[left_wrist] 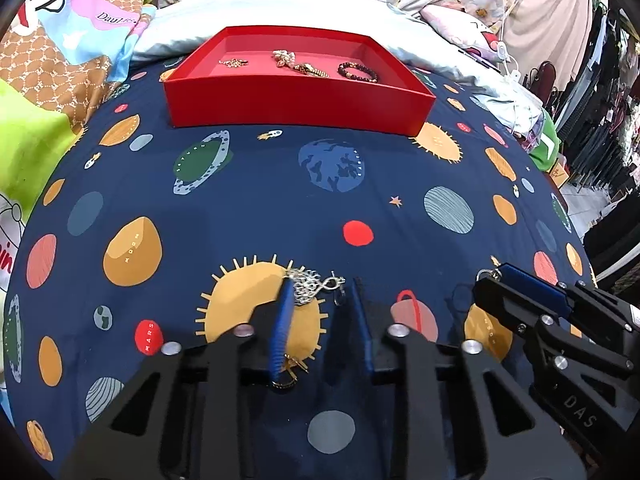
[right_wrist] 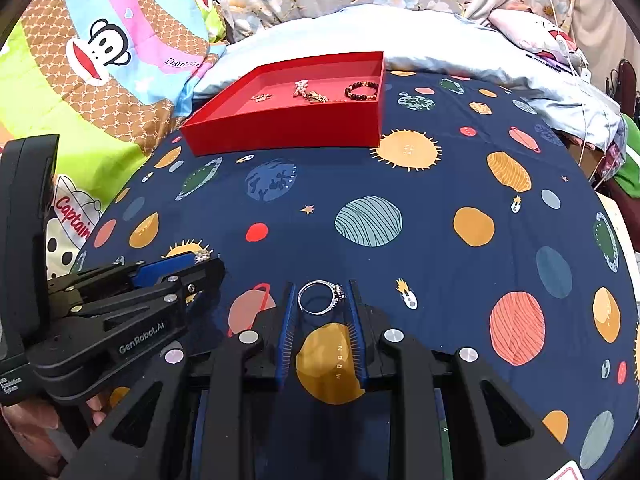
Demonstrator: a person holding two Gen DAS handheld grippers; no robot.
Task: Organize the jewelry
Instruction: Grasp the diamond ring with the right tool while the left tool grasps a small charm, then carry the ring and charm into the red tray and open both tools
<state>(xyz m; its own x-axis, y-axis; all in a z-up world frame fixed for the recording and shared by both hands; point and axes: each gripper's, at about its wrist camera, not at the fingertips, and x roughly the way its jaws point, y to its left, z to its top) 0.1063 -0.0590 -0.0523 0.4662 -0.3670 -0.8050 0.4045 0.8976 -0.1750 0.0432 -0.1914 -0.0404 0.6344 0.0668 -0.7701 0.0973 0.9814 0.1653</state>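
Ring (right_wrist: 320, 297): one thin silver band with a stone cluster, clamped between the right gripper's (right_wrist: 320, 300) ribbed blue pads, above the bedsheet.
Silver chain piece (left_wrist: 310, 286): lacy links against one pad; left gripper (left_wrist: 322, 292) jaws apart.
Red tray (left_wrist: 296, 112): rectangular, four pieces inside.
Planet-print bedsheet (left_wrist: 260, 216): broad bare stretch before the tray.

One red open box (left_wrist: 296, 110) holding four jewellery pieces; one silver ring (right_wrist: 320, 297); one silver chain piece (left_wrist: 310, 286); two black grippers.
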